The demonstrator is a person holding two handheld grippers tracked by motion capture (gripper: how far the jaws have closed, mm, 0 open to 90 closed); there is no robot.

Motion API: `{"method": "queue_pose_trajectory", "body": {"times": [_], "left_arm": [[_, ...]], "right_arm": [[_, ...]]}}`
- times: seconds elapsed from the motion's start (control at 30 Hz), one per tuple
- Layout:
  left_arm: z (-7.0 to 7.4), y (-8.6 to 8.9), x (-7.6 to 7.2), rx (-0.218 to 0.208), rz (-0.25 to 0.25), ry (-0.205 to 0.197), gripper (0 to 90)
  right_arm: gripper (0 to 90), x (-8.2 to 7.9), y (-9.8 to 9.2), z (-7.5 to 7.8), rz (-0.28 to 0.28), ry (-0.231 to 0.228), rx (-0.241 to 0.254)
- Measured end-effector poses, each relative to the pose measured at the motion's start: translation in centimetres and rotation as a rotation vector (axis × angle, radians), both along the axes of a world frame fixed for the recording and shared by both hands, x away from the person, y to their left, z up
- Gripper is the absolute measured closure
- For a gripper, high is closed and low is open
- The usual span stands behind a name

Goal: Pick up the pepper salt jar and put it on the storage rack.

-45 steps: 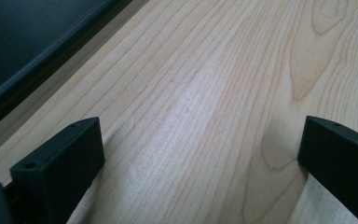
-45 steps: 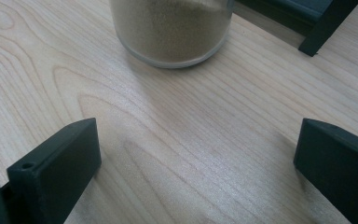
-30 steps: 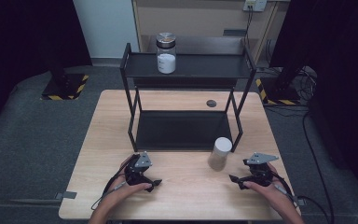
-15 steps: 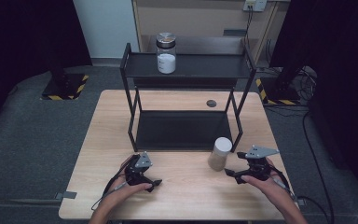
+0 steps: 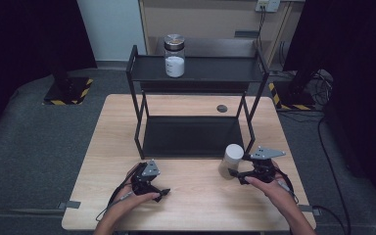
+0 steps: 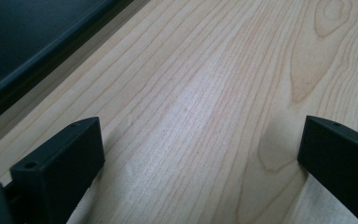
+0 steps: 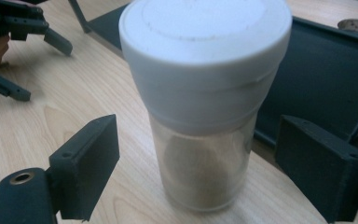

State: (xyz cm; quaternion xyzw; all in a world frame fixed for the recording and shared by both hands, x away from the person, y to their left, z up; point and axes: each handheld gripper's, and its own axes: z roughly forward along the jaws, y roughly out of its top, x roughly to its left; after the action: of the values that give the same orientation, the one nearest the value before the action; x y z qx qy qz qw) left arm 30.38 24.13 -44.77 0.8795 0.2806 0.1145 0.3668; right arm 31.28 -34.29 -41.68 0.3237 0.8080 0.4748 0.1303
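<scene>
Both grippers sit low over the near half of the table (image 5: 103, 147), held from the bottom edge by my two hands. My right gripper (image 5: 236, 174) points left and level at the white-capped jar (image 5: 232, 160), which stands upright on the wood just in front of the black shelf rack (image 5: 196, 73), near its right front leg. In the right gripper view the jar (image 7: 205, 93) stands between the two black jaws with a gap of bare wood on either side (neither pad touches the glass), so it grips nothing; the jaws have just been closing around it. My left gripper (image 5: 162, 193) rests near the front edge, angled right, its jaws spread wide over plain wood grain in the left gripper view, with nothing between them.

Room is good in the middle: open tabletop lies between the two grippers, and the rack's lower tray (image 5: 191, 137) is bare. A second jar (image 5: 175, 55) with white powder stands on the top shelf, well apart, and a small dark disc (image 5: 222, 108) lies behind the rack.

Against a second ago, my right hand has edged in toward the jar and the jar now sits inside the jaws; my left hand has kept its place.
</scene>
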Motion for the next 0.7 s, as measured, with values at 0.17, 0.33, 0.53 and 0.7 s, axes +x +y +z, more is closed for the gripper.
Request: {"method": "queue_pose_trajectory", "body": {"times": [0.17, 0.33, 0.53, 0.7], "left_arm": [[0.0, 0.0, 0.0, 0.0, 0.0, 0.0, 0.0], [0.0, 0.0, 0.0, 0.002, 0.0, 0.0, 0.0], [0.0, 0.0, 0.0, 0.003, 0.0, -0.001, 0.0], [0.0, 0.0, 0.0, 0.002, 0.0, -0.001, 0.0]], "right_arm": [[18.3, 0.1, 0.2, -0.1, -0.006, -0.013, 0.022], [21.3, 0.3, 0.6, -0.1, -0.008, -0.028, 0.025], [24.1, 0.4, 1.1, -0.3, -0.014, -0.033, 0.027], [28.6, 0.5, 1.3, -0.4, -0.025, -0.036, 0.038]]}}
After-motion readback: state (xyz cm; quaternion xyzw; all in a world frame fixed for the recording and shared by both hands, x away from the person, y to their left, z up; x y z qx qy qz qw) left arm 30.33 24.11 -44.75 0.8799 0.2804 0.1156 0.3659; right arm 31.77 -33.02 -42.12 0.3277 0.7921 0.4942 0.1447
